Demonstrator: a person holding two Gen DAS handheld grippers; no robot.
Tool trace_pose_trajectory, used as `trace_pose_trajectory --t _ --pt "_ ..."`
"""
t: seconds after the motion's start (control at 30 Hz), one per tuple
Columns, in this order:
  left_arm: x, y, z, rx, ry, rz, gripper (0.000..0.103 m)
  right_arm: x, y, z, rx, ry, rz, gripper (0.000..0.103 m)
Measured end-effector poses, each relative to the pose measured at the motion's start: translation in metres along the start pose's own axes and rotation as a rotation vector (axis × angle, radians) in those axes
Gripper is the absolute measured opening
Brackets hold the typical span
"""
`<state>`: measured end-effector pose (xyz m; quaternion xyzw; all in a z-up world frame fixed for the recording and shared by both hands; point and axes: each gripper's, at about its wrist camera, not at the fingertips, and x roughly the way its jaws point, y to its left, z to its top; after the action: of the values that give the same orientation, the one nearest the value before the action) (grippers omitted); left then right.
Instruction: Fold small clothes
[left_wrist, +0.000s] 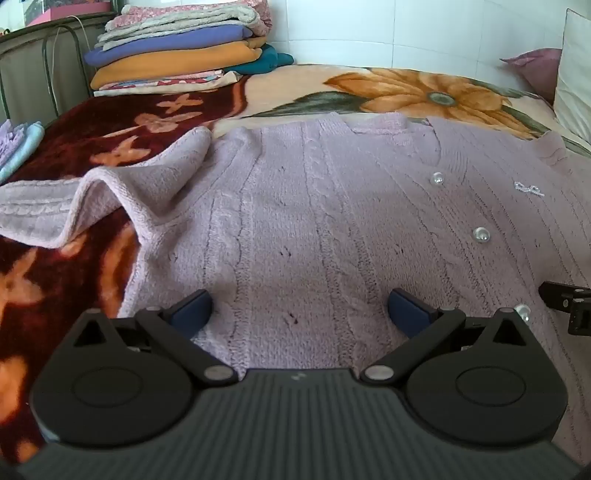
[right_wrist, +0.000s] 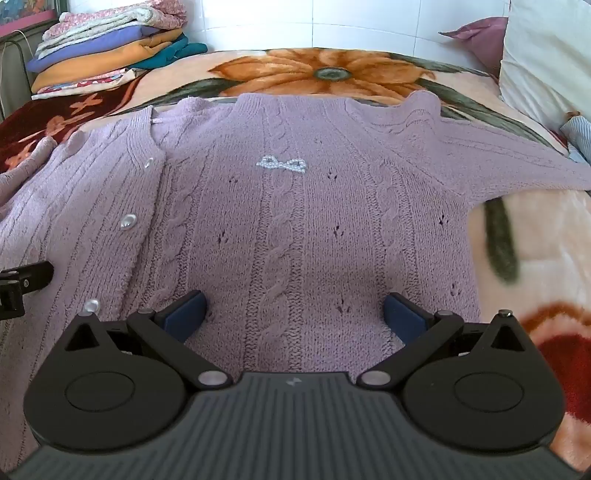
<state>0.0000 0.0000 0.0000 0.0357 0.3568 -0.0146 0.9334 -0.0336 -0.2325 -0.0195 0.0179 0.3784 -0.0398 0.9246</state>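
Note:
A lilac cable-knit cardigan with pearl buttons lies face up and spread flat on the bed; it also shows in the right wrist view, with a small pearl bow on its chest. Its left sleeve lies folded and rumpled out to the left. Its right sleeve stretches out to the right. My left gripper is open over the cardigan's lower left part, holding nothing. My right gripper is open over the lower right part, holding nothing.
A floral fleece blanket covers the bed. A stack of folded clothes sits at the far left corner by a metal bed frame. Pillows lie at the far right. Small light clothes lie at the left edge.

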Motion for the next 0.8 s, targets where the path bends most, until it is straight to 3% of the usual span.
trace_pose_trajectory --t 0.8 --pt "0.0013 -0.0017 -0.0019 0.002 -0.001 0.0 0.103 0.0006 0.0005 -0.0005 0.002 0.009 0.001 0.103"
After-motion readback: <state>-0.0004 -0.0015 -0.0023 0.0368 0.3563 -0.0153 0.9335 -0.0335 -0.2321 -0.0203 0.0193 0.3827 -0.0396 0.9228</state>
